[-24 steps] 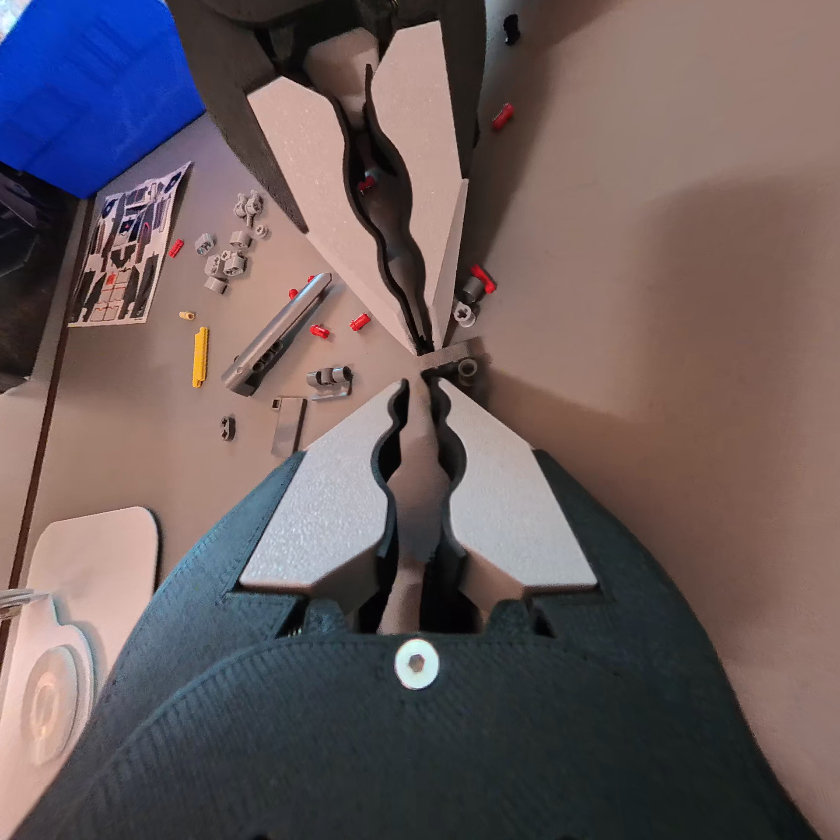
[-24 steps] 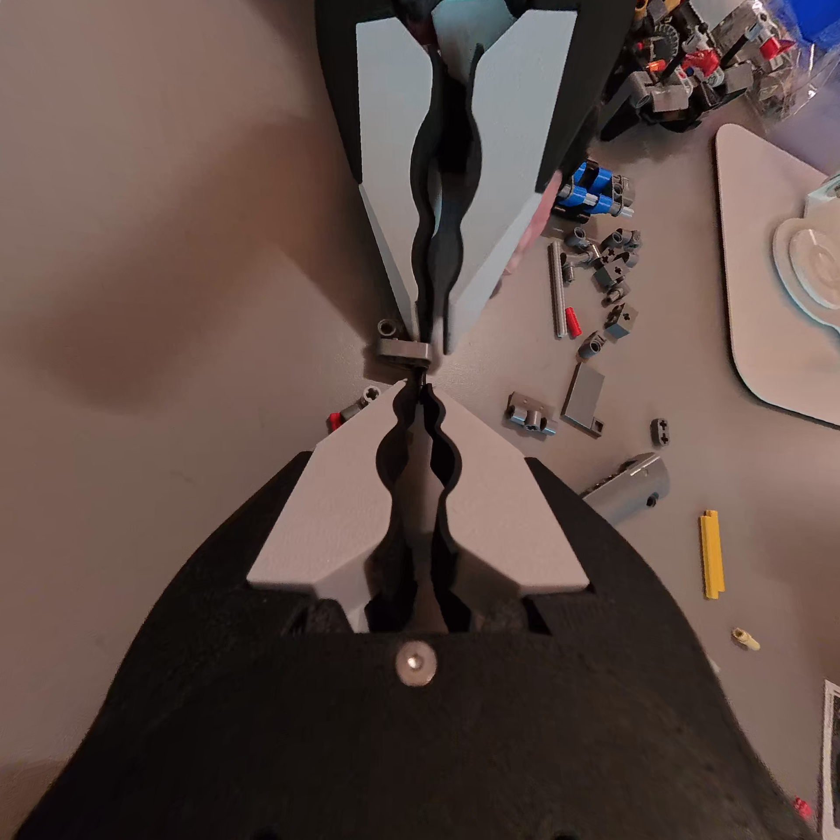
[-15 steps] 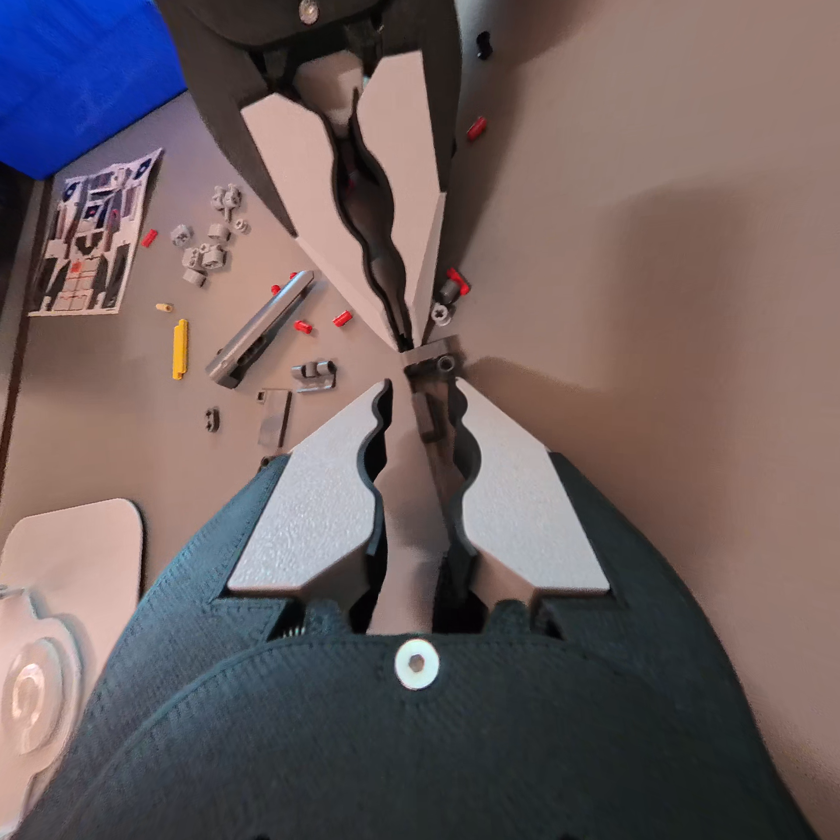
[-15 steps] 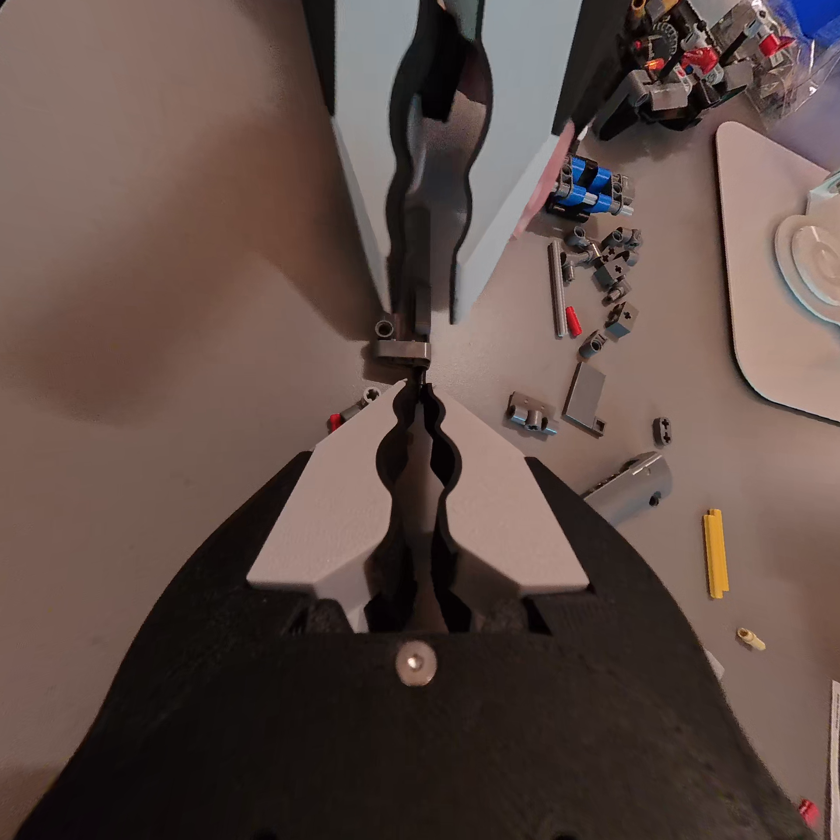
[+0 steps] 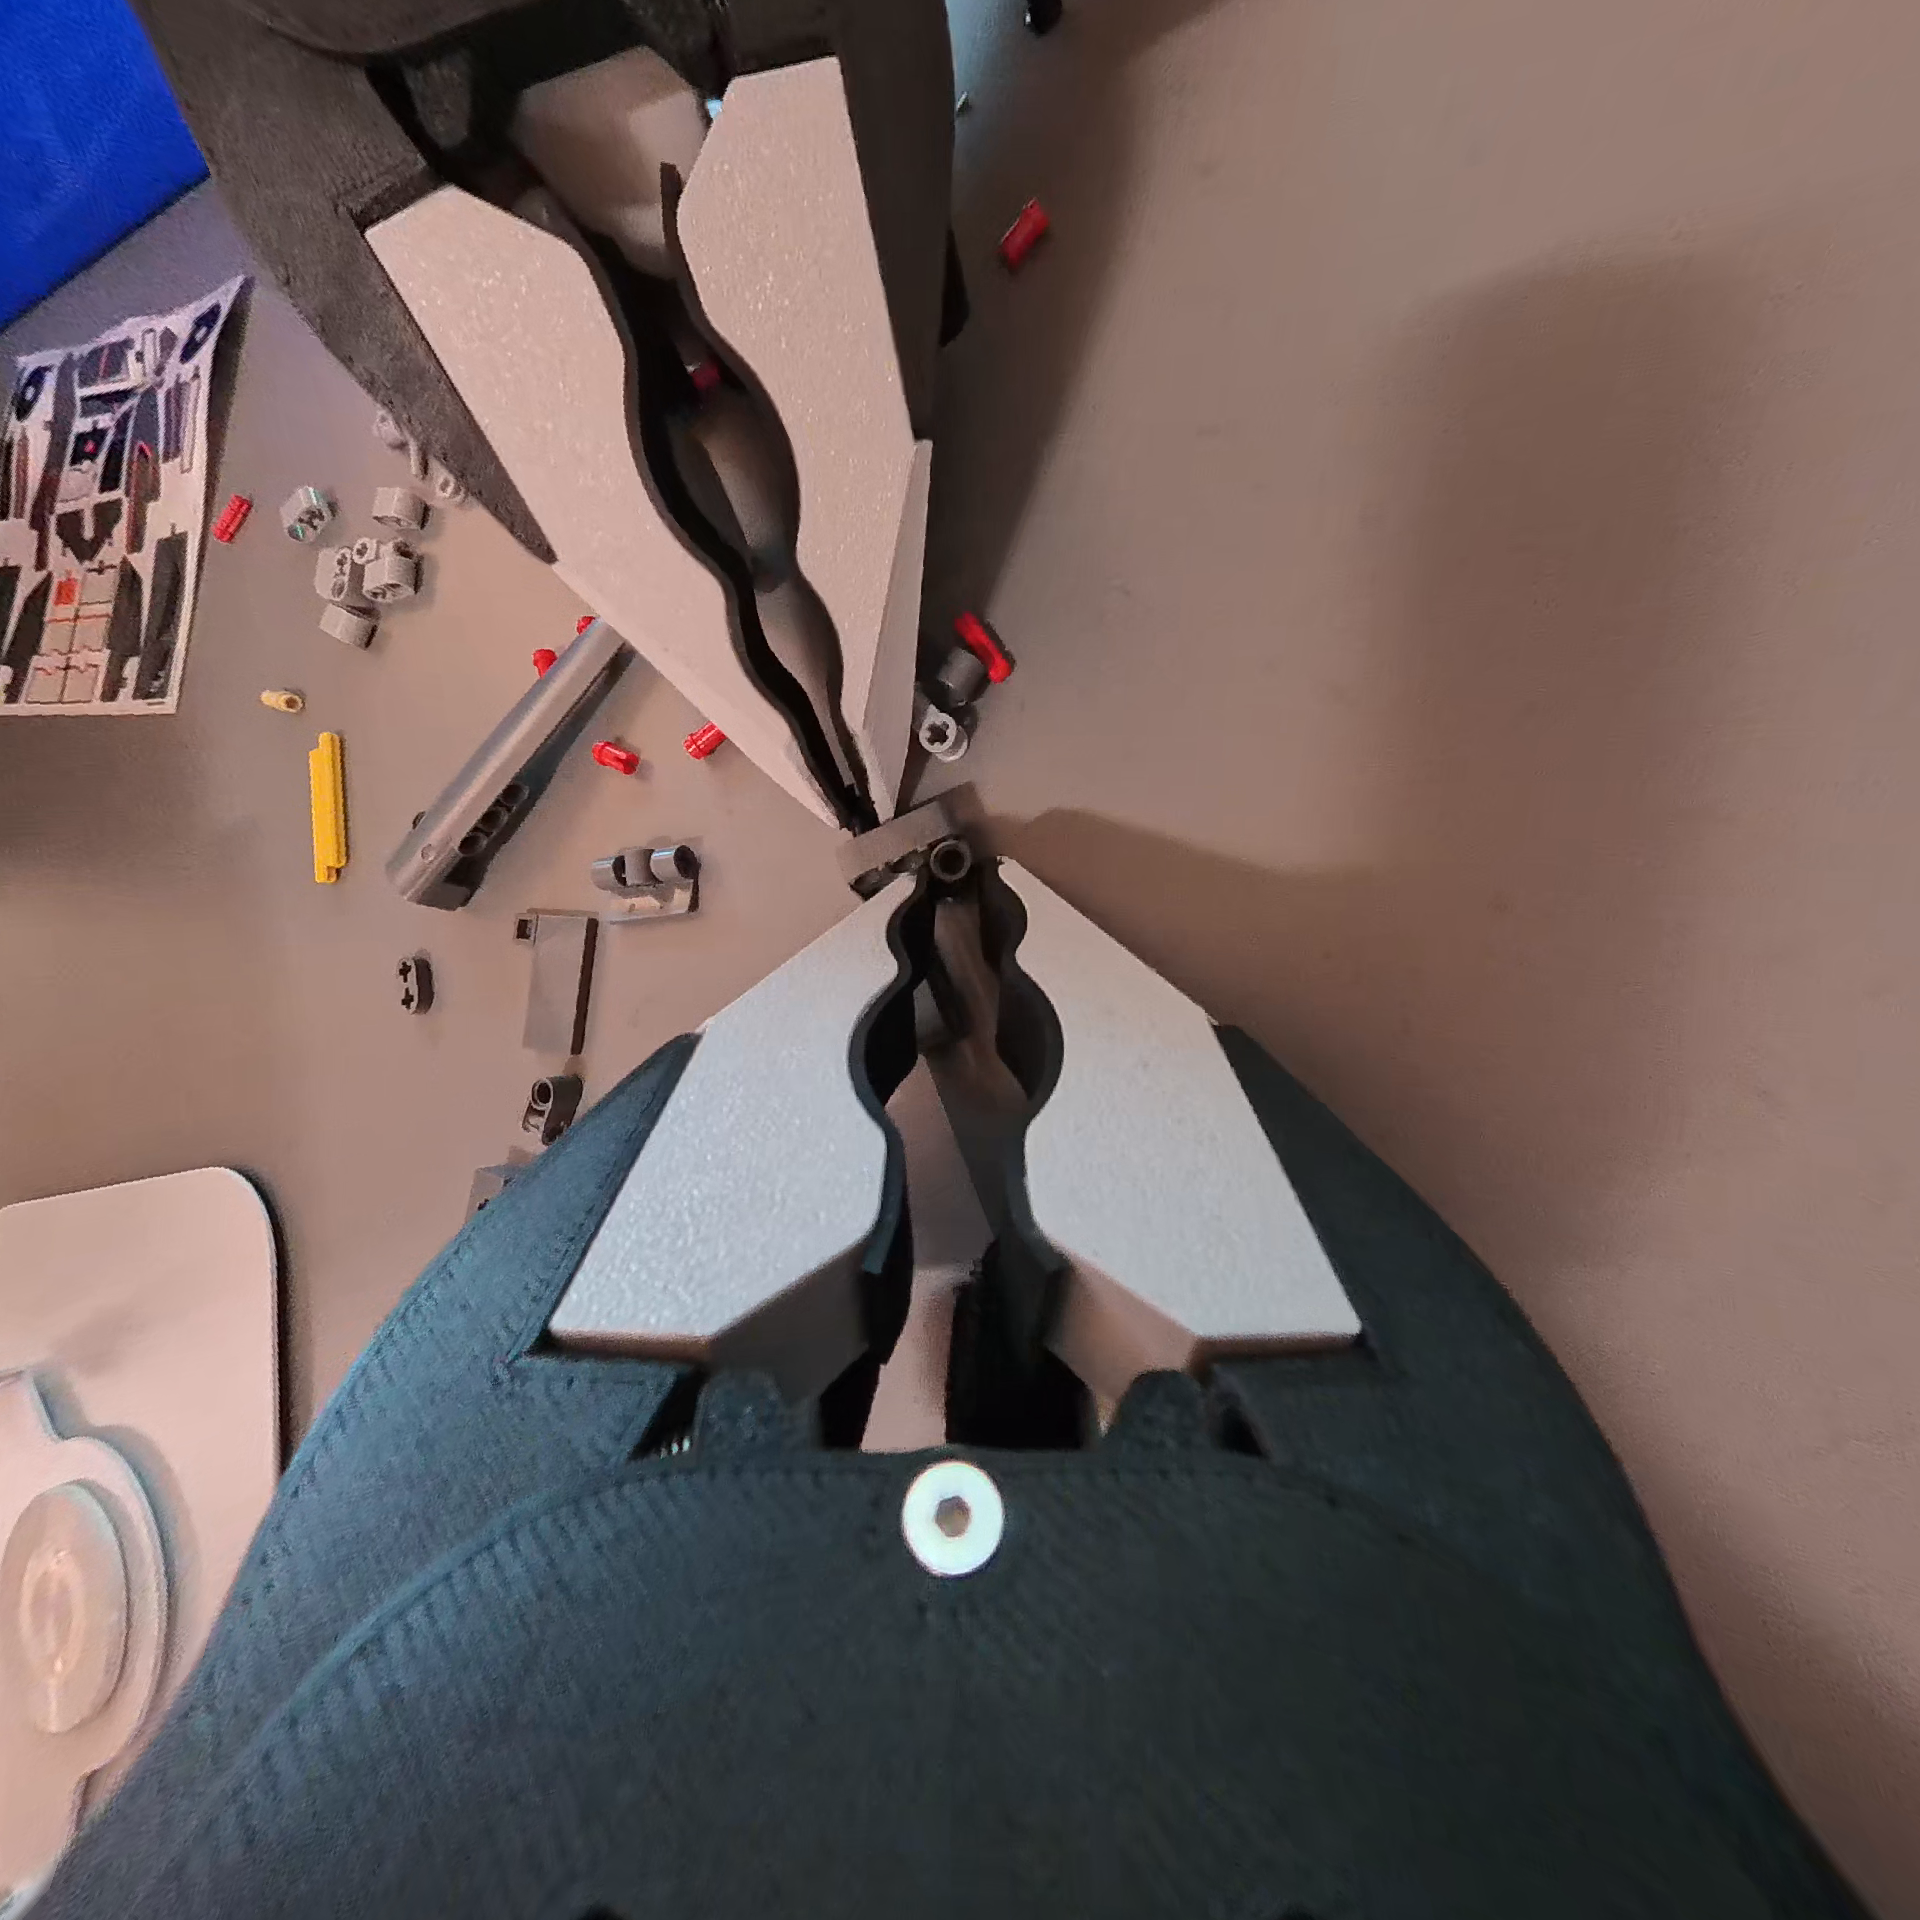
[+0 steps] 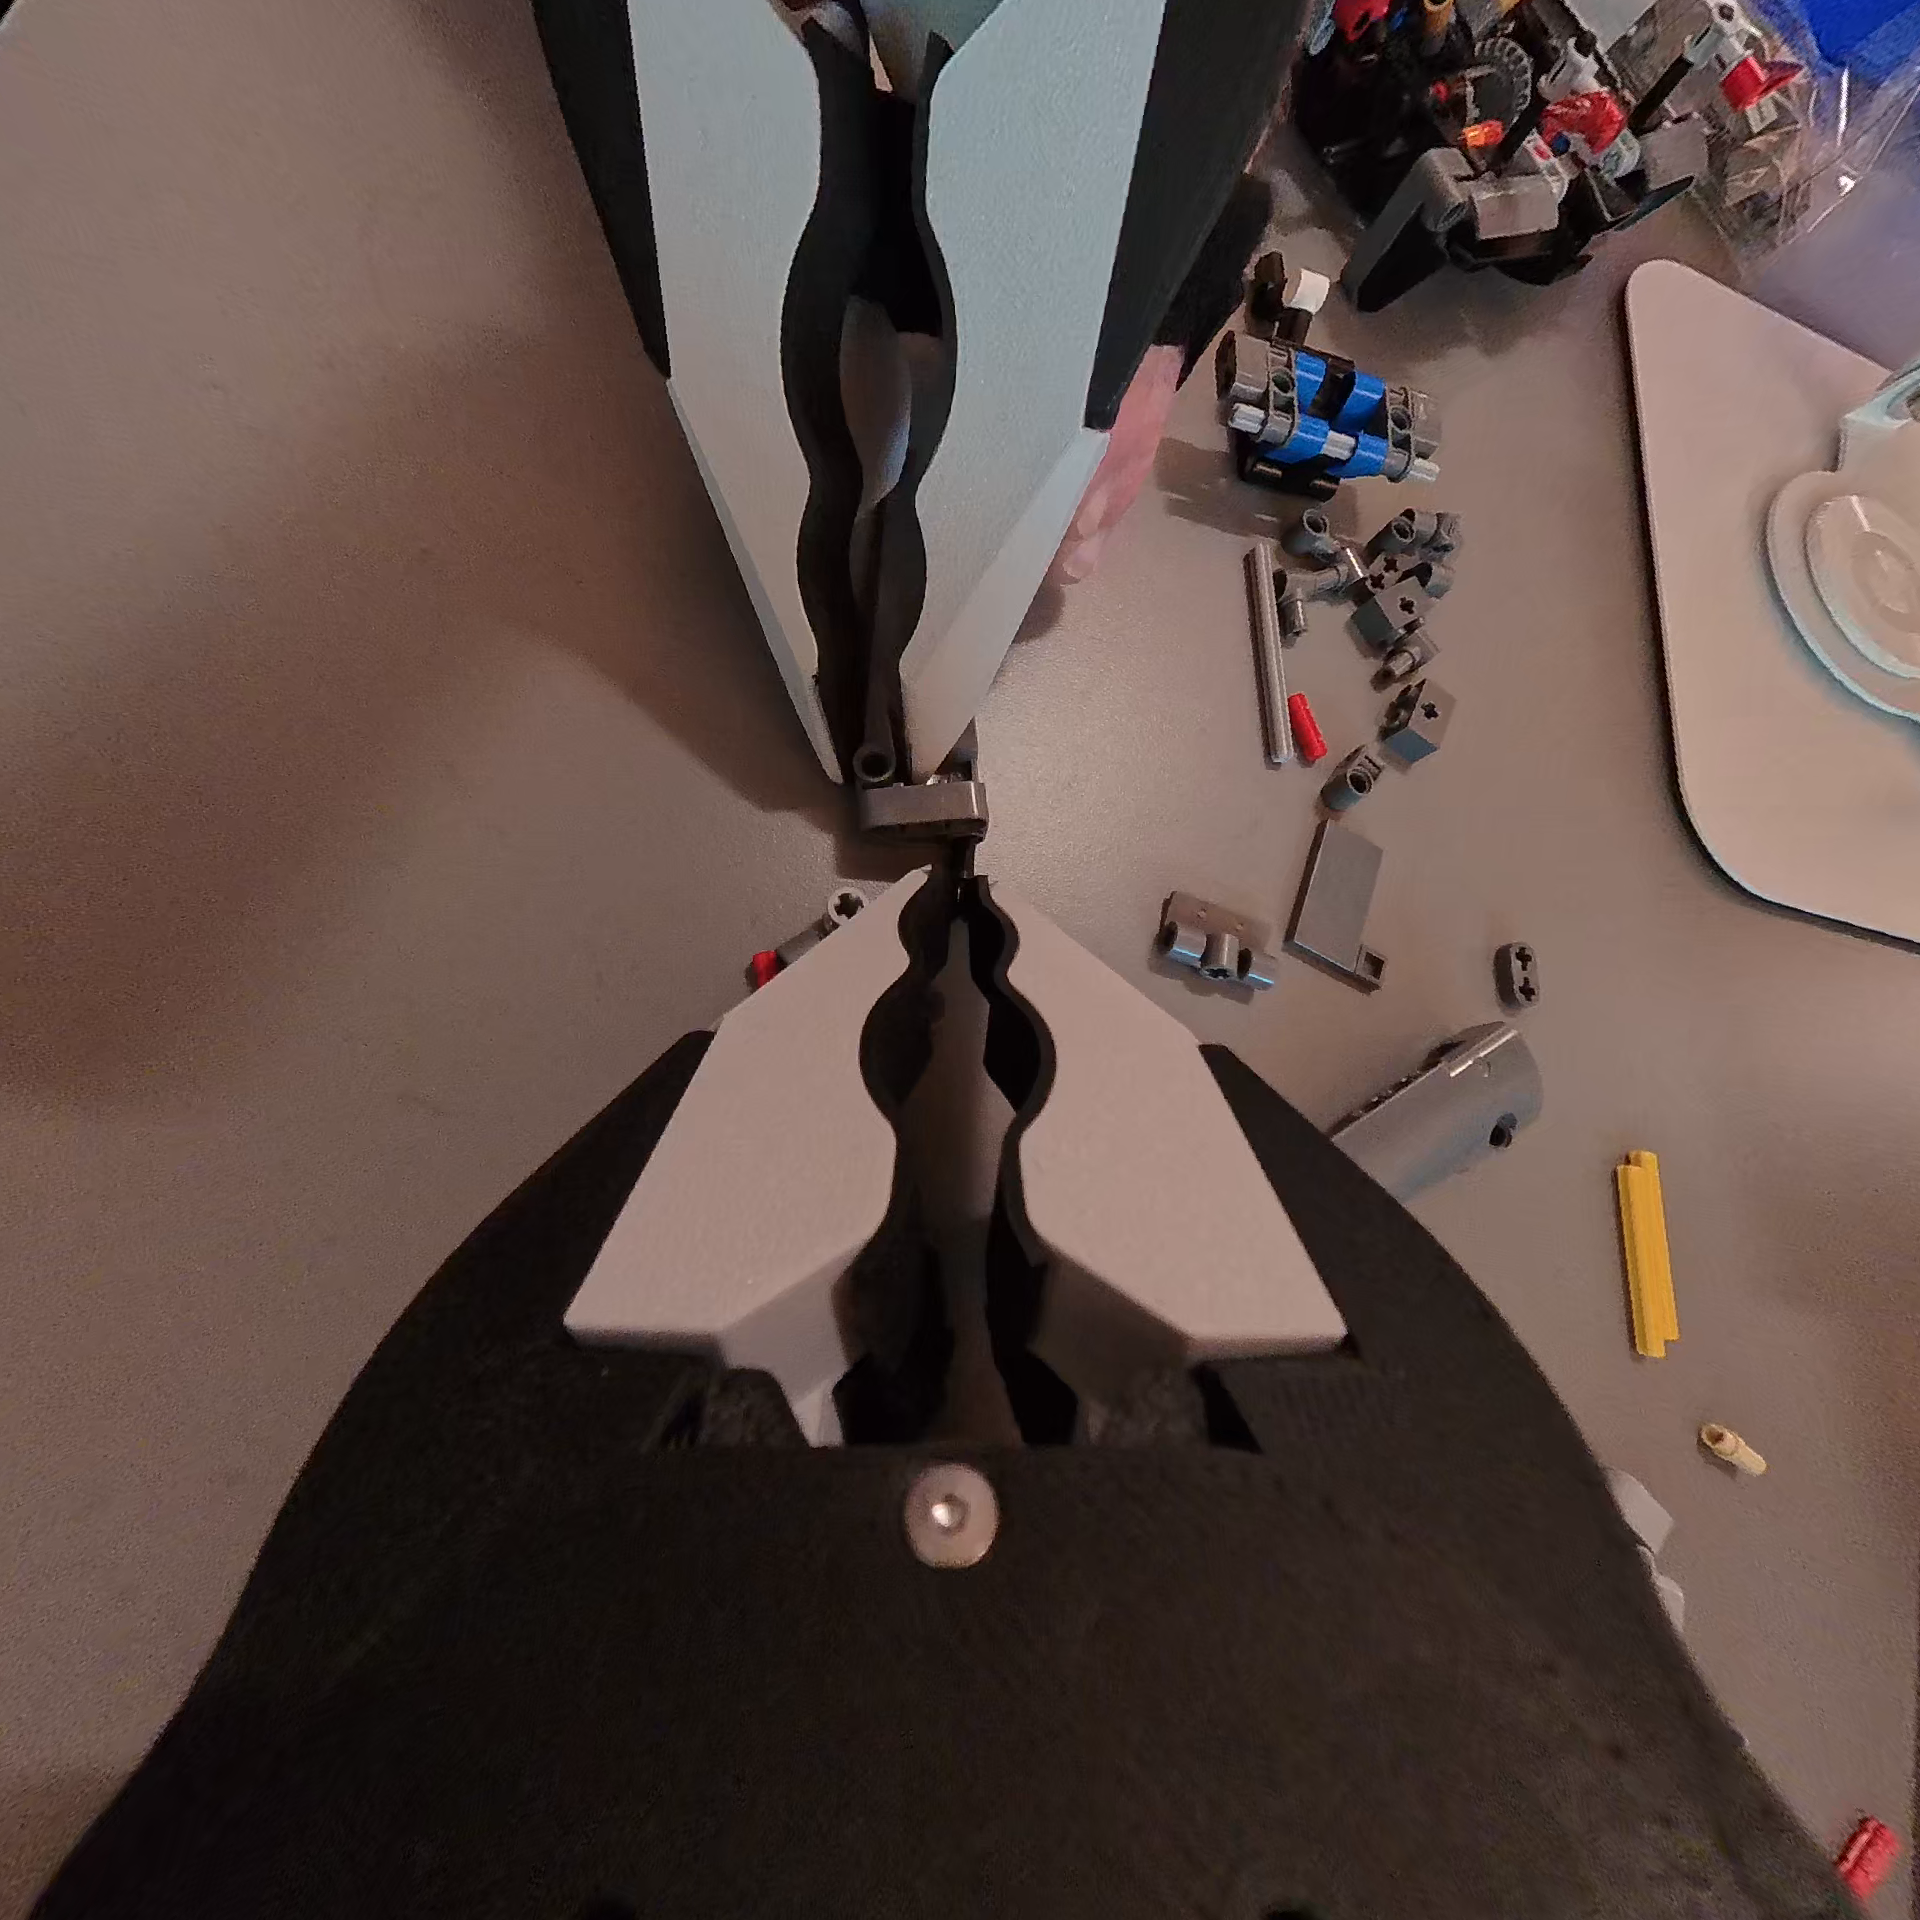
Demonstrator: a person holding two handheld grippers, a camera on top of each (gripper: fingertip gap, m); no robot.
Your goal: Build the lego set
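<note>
Lego bits are all over the grey table point(image 6: 436, 582), but the piece that matters is a small grey connector block point(image 6: 923, 806) held up between our two grippers, tip to tip. Our right gripper point(image 6: 954, 883) has its jaws pinched nearly together on a little stub at the block's near side. Our left gripper point(image 5: 943, 871) is closed narrow around a thin dark grey rod point(image 5: 961, 971) whose ringed end sits right against the block. Looks like we're mating the rod to the block. To do it well, we'd keep both grips firm, line the rod end square with its hole, and push straight along the axis with no twisting, or the piece could pop out. Spare parts like the yellow axle point(image 6: 1646, 1252) and the blue sub-assembly point(image 6: 1332, 421) sit off to the side, well apart.
</note>
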